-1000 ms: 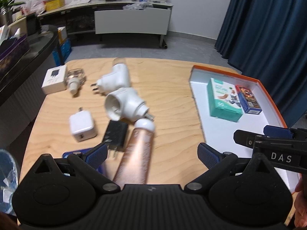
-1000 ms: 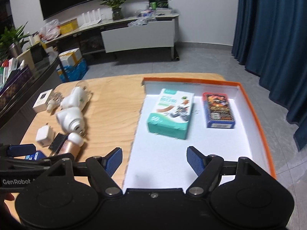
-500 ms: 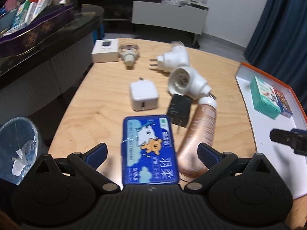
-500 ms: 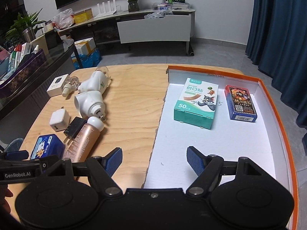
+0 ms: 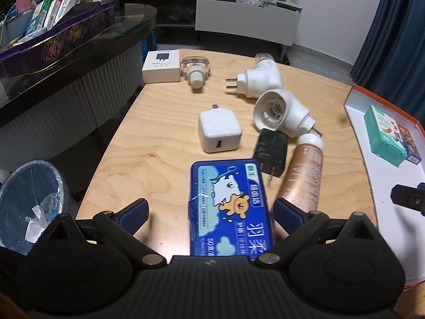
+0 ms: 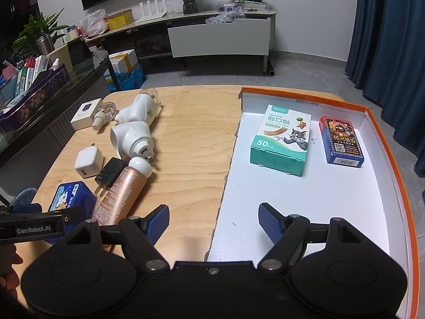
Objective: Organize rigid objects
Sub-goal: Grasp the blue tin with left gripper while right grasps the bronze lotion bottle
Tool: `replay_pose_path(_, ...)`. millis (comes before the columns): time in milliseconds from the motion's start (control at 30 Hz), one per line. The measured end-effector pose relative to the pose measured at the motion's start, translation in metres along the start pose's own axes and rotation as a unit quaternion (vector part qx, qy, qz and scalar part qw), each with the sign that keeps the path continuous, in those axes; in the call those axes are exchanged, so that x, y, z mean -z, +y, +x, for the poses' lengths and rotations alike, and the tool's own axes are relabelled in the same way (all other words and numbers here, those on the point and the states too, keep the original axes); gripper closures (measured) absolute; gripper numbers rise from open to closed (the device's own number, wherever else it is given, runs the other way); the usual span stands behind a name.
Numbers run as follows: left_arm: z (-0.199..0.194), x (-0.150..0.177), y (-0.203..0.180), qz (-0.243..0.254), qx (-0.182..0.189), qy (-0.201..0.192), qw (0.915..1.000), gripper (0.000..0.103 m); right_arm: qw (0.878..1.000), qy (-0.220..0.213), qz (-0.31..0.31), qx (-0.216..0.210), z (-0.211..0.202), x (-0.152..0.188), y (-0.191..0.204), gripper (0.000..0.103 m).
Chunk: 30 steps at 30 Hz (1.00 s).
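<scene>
Chargers crowding beyond blue tin [image 5: 230, 207] — black charger [image 5: 271, 151] touching its far corner, white cube charger [image 5: 219, 130] behind, copper tube [image 5: 302, 180] alongside, tin flat on wooden table [image 5: 159, 164], cartoon-printed lid, between spread-apart left gripper [image 5: 209, 211] fingers, right gripper [image 6: 213, 220] also splayed — over orange-rimmed tray [image 6: 393, 159].

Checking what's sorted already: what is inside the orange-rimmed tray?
Inside the tray lie a teal plaster box and a blue card box, side by side. Its near end is hidden behind the right gripper.

Each tool [image 6: 213, 220] is matte black with ribbed blue pads [image 6: 268, 222], silver screws and white "GenRobot.AI" lettering.
</scene>
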<state>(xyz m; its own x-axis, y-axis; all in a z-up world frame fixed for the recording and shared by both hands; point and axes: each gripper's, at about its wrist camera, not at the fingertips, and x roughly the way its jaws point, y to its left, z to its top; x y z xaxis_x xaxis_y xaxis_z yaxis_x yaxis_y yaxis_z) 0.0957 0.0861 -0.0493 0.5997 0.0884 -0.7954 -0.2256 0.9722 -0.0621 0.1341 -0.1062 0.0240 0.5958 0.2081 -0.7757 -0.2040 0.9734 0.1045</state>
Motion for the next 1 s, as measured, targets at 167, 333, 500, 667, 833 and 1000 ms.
replay_pose_path(167, 0.007, 0.002, 0.002, 0.001, -0.003, 0.005, 1.0000, 0.000, 1.000, 0.001, -0.005, -0.002, 0.000, 0.001, 0.003, 0.015)
replay_pose_path(333, 0.013, 0.002, 0.003, 0.001, -0.007, 0.006, 1.0000, 0.000, 1.000, 0.002, -0.006, -0.004, 0.001, 0.001, 0.005, 0.015)
replay_pose_path(500, 0.017, 0.002, 0.003, 0.013, -0.015, -0.002, 0.9998, 0.005, 1.000, 0.005, -0.011, -0.011, 0.003, 0.002, 0.012, 0.015)
replay_pose_path(667, 0.012, 0.003, 0.009, 0.014, -0.020, -0.016, 0.9996, 0.023, 1.000, 0.013, -0.016, -0.021, 0.008, 0.002, 0.022, 0.015)
replay_pose_path(833, 0.007, 0.003, 0.020, 0.011, -0.008, -0.035, 0.9993, 0.040, 0.999, 0.024, -0.022, -0.039, 0.015, 0.003, 0.036, 0.015)
replay_pose_path(1000, 0.008, 0.007, 0.016, 0.042, -0.009, -0.043, 0.9982, 0.038, 0.997, 0.039, -0.016, -0.060, 0.032, 0.000, 0.053, 0.015)
